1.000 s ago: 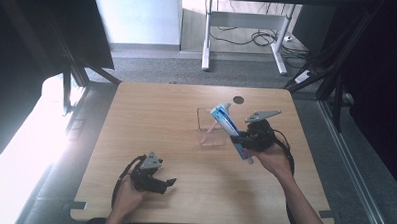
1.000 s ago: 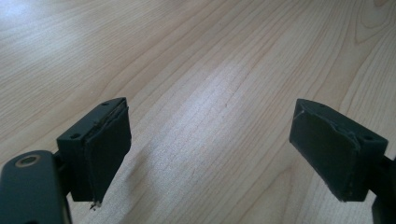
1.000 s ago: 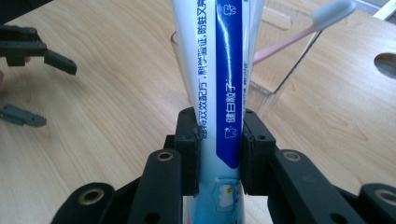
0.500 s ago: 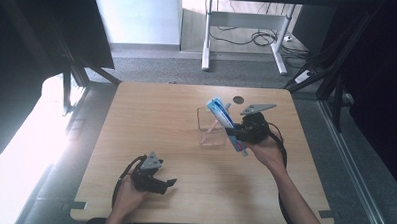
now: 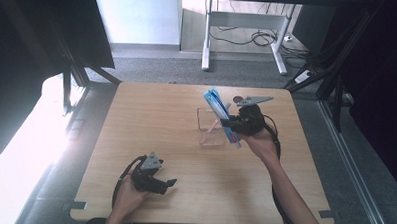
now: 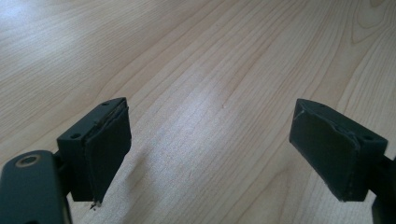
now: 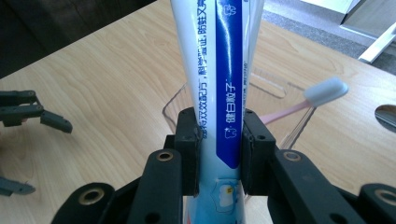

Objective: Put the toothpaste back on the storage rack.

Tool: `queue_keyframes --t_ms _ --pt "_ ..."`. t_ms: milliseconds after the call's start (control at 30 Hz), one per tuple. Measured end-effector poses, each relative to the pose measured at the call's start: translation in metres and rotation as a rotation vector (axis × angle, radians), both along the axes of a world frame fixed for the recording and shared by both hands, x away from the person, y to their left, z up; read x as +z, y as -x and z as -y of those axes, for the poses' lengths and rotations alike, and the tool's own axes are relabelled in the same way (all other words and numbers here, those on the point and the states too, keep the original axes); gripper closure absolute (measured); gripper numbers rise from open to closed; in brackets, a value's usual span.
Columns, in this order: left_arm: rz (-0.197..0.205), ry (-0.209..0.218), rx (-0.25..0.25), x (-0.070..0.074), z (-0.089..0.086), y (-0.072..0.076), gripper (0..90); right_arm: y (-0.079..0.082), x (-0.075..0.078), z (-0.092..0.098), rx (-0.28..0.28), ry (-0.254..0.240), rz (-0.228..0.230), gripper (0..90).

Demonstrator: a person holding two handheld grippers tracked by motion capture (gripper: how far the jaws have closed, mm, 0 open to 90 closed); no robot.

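Observation:
My right gripper (image 5: 232, 126) (image 7: 219, 135) is shut on a blue-and-white toothpaste tube (image 5: 217, 106) (image 7: 219, 70), held tilted just above and to the right of a clear cup (image 5: 209, 128) (image 7: 180, 100). The cup sits at the middle of the wooden table (image 5: 161, 120). A pink toothbrush (image 5: 215, 125) with a white head (image 7: 327, 89) leans inside it. My left gripper (image 5: 165, 185) (image 6: 210, 154) rests low at the table's front left, jaws wide open with only bare wood between them. It also appears far off in the right gripper view (image 7: 28, 112).
A small dark round disc (image 5: 240, 99) (image 7: 386, 116) lies near the far edge of the table, behind the right gripper. Bare wood spreads between the two hands. White desk legs (image 5: 207, 37) and cables stand on the floor beyond the table.
My right gripper has carried the toothpaste tube away from the person and slightly left, closer to the clear cup. The left gripper has stayed where it was.

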State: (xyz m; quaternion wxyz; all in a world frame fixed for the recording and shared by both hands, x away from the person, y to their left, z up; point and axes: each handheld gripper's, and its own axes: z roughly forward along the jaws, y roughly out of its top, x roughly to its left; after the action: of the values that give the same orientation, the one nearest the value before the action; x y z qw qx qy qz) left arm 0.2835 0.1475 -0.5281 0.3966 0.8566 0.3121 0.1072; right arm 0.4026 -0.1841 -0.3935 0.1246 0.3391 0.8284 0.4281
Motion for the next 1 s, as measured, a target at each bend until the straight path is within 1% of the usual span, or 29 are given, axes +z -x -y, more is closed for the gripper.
queue_keyframes --t_ms 33,200,367,500,1000 --pt "0.000 0.000 0.000 0.000 0.000 0.000 13.2 -0.001 0.001 -0.001 0.001 0.003 0.008 73.1" --pt "-0.001 -0.002 -0.003 0.000 0.000 0.000 13.2 -0.008 0.004 -0.006 -0.004 -0.006 0.014 73.1" --pt "-0.001 0.002 -0.002 0.000 0.000 0.000 13.2 -0.015 0.003 -0.012 -0.002 -0.036 0.014 73.3" --pt "0.000 -0.005 -0.006 0.000 -0.001 -0.001 13.2 -0.019 0.002 -0.018 -0.001 -0.028 0.017 73.3" --pt "0.002 0.001 -0.006 0.000 -0.001 -0.001 13.3 -0.036 0.003 -0.035 -0.009 -0.050 0.046 73.5"
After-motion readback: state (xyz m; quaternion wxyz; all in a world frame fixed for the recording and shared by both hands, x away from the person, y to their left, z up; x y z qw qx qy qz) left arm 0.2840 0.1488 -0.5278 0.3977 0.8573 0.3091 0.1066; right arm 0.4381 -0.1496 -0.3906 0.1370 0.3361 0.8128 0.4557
